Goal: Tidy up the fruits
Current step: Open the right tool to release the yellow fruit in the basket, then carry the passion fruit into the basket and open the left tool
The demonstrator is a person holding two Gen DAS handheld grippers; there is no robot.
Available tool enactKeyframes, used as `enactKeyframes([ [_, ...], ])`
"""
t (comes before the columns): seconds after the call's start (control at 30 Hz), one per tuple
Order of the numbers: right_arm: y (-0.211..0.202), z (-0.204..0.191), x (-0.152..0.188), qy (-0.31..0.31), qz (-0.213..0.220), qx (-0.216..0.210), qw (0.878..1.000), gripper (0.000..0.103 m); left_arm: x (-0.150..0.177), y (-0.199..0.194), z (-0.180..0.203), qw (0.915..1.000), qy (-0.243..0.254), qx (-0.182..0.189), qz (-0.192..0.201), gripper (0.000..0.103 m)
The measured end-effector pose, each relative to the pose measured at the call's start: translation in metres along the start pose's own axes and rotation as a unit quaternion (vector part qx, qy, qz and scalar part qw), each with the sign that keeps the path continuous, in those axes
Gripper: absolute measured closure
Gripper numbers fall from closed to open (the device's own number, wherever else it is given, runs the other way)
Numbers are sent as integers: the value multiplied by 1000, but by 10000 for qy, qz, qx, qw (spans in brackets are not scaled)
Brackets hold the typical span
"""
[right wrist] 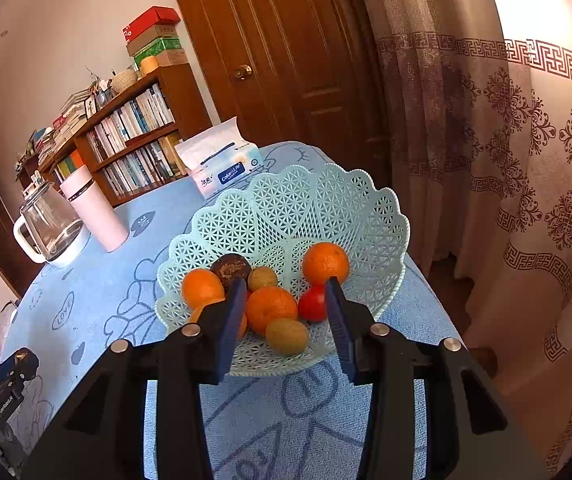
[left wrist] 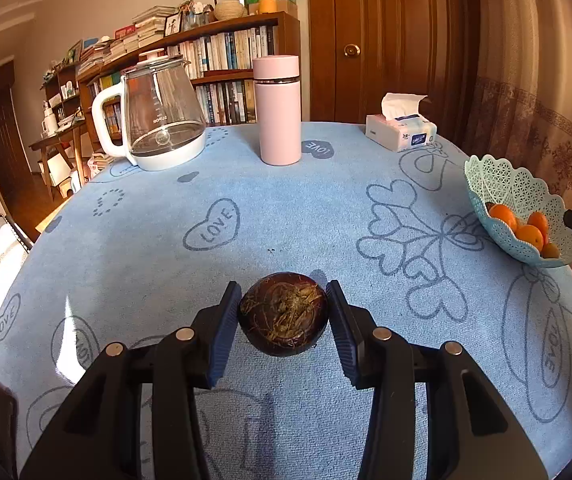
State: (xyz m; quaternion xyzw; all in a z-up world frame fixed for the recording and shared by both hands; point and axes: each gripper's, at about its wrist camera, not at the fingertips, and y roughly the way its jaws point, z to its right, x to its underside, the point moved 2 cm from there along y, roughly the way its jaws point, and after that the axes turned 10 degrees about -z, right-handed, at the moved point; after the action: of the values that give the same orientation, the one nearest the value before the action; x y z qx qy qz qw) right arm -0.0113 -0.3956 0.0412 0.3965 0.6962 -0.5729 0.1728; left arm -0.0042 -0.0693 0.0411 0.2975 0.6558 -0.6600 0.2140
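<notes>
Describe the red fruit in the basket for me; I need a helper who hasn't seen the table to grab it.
Find the pale green lattice basket near the table edge by the curtain. Inside, on its curtain side, below the lone orange, sits the red fruit. It is the only red, glossy fruit there; the others are orange, brownish-green or dark brown.

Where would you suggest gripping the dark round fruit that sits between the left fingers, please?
Grip the dark fruit across its widest middle, from the near side, as the left gripper is. It is round and squat with a fibrous top, so opposite flanks probably give the steadiest hold.
</notes>
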Motion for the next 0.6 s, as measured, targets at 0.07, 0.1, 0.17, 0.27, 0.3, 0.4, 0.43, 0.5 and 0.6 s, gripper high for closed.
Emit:
enactKeyframes([
  [0.07,-2,4,0,75,96,53,9999,59,-2,-2,5,10000,61,44,28,59],
  [0.1,-5,6,-1,107,177,96,9997,59,-4,-3,7,9999,99,74,45,59],
  [0.17,-11,7,-1,111,398,232,9989,59,-7,-4,15,9997,182,162,71,59],
  [0.27,-20,6,0,37,721,488,9962,59,-14,-6,27,9988,295,369,82,59],
  [0.3,-22,5,0,9,808,569,9951,58,-17,-5,32,9984,332,440,79,59],
  [0.4,-26,6,2,18,978,654,9931,50,-26,-6,47,9967,471,648,94,59],
  [0.43,-26,7,2,54,1001,659,9928,50,-29,-7,53,9961,523,704,110,59],
  [0.5,-25,9,3,107,994,663,9928,50,-35,-8,66,9946,654,781,174,59],
  [0.6,-24,11,4,171,973,660,9929,50,-44,-8,86,9921,868,870,267,59],
])
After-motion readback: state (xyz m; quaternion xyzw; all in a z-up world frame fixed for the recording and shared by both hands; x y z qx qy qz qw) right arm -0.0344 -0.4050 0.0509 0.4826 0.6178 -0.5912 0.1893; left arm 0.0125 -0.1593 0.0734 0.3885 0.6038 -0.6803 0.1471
